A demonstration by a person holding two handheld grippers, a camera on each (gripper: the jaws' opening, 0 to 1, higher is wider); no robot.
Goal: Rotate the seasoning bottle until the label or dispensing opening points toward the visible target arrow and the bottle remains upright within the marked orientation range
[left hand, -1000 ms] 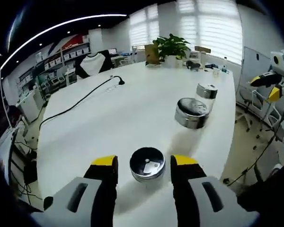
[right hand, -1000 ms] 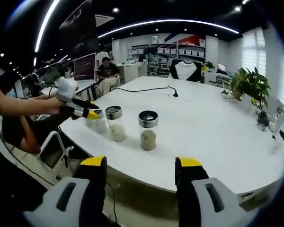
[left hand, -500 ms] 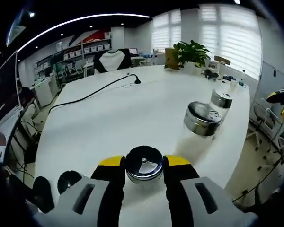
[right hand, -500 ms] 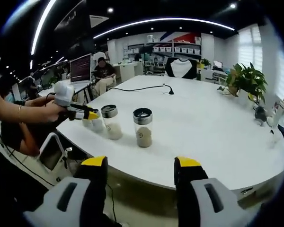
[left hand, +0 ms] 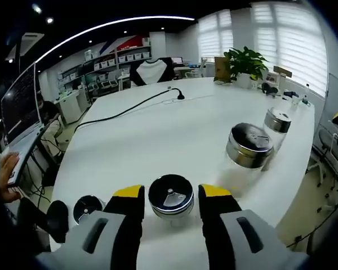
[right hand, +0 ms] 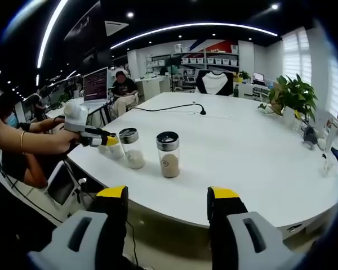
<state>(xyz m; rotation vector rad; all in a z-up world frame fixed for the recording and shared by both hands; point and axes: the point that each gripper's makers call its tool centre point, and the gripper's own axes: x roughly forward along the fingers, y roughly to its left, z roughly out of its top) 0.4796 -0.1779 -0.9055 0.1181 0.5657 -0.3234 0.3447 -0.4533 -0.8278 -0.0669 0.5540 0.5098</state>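
Three clear seasoning bottles with steel lids stand in a row near the white table's (left hand: 158,129) edge. The nearest bottle (left hand: 170,196) sits between the yellow-tipped jaws of my left gripper (left hand: 172,198), which press against its sides; its lid flap faces up. In the right gripper view a hand holds that left gripper (right hand: 104,139) against the end bottle (right hand: 115,148). The middle bottle (right hand: 129,147) and the third bottle (right hand: 168,153) hold pale powder. My right gripper (right hand: 168,197) hangs open off the table's front edge, with nothing between its jaws.
The other two bottles (left hand: 249,147) (left hand: 276,122) stand to the right of the held one. A black cable (left hand: 129,109) runs across the table. A potted plant (left hand: 245,62) stands at the far end. A laptop (left hand: 19,112) and a hand are at the left.
My left gripper's jaws have closed in from a wide gap onto the nearest bottle, and its view has swung, so the laptop now shows. The right gripper has barely moved.
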